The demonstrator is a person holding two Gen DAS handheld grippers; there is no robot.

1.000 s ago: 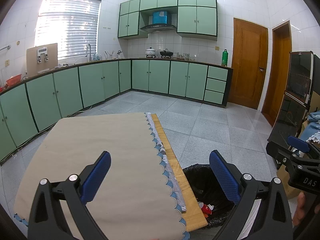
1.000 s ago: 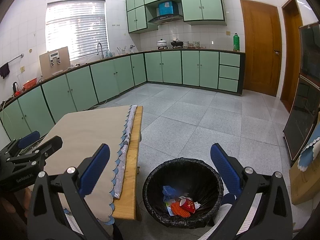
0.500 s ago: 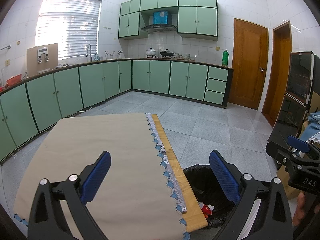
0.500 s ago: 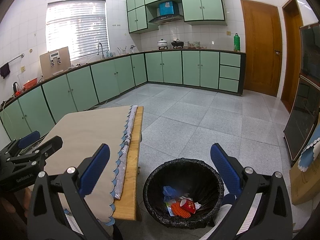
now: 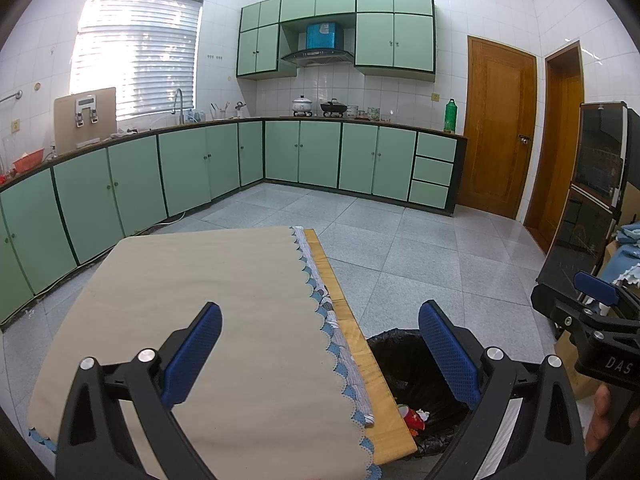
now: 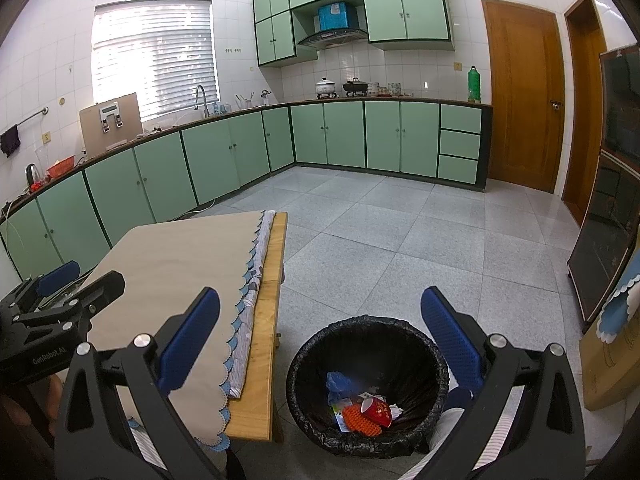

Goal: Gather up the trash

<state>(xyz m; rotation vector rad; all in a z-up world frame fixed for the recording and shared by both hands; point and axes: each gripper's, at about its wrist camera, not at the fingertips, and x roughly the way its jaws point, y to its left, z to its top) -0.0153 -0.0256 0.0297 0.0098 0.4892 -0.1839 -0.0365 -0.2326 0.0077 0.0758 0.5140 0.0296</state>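
Note:
A round bin with a black liner (image 6: 436,364) stands on the floor at the table's right side; it also shows in the left wrist view (image 5: 384,344). Trash lies in it: a red cup (image 6: 378,411), an orange piece (image 6: 356,420) and a blue bag (image 6: 338,383). My right gripper (image 6: 320,336) is open and empty, held above the bin. My left gripper (image 5: 318,350) is open and empty above the table's near right edge. The table (image 5: 320,256) bears a beige cloth (image 5: 208,304) with no trash on it.
Green cabinets (image 5: 192,168) run along the left and far walls. A dark glass cabinet (image 6: 612,208) and a cardboard box (image 6: 608,364) stand at the right. Wooden doors (image 5: 500,128) are at the back right. Grey tiled floor (image 6: 400,240) lies beyond the bin.

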